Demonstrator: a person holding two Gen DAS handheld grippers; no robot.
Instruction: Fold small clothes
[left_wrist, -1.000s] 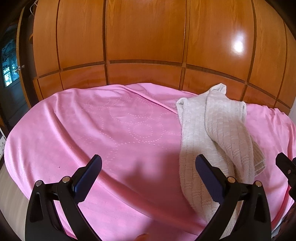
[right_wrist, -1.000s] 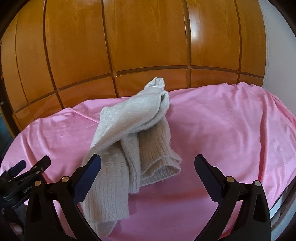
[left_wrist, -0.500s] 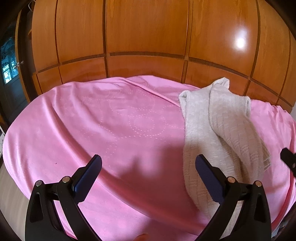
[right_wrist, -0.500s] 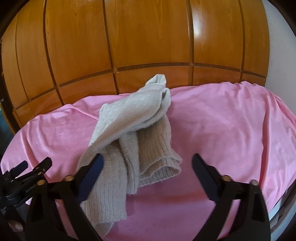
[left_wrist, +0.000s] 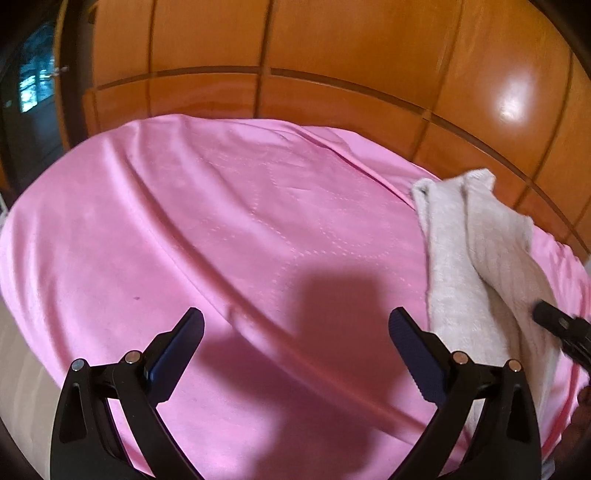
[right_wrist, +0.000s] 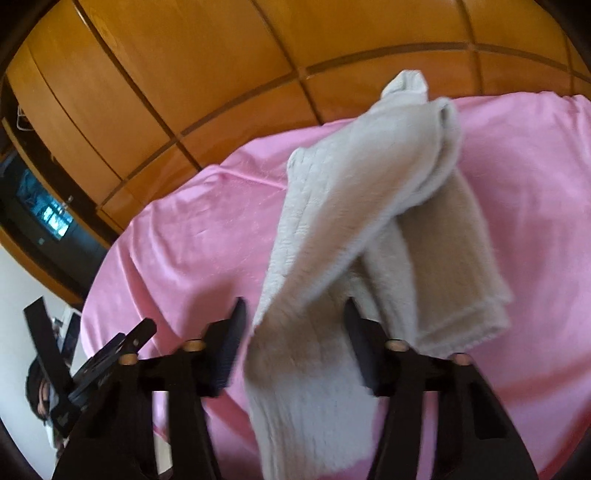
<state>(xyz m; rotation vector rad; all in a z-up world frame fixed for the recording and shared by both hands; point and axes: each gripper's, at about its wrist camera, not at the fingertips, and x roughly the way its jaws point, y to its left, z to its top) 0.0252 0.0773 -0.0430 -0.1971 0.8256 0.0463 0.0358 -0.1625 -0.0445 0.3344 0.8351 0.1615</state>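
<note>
A pair of cream knitted socks (right_wrist: 351, 229) lies crumpled and crossed on the pink sheet (right_wrist: 192, 236). It also shows at the right of the left wrist view (left_wrist: 476, 258). My right gripper (right_wrist: 293, 328) is open, its jaws partly narrowed on either side of the near sock's leg, which lies between them. My left gripper (left_wrist: 295, 332) is open and empty over bare sheet, left of the socks. The right gripper's tip (left_wrist: 561, 328) shows at the right edge of the left wrist view.
The pink sheet (left_wrist: 207, 236) covers a bed and has long creases. Wooden wardrobe panels (left_wrist: 332, 48) stand right behind it. A dark doorway (left_wrist: 29, 85) is at the far left. The left gripper's body (right_wrist: 96, 373) shows at lower left of the right wrist view.
My right gripper has moved forward and left over the near sock and its jaws have narrowed around it. My left gripper has swung left, so the socks sit farther right in its view.
</note>
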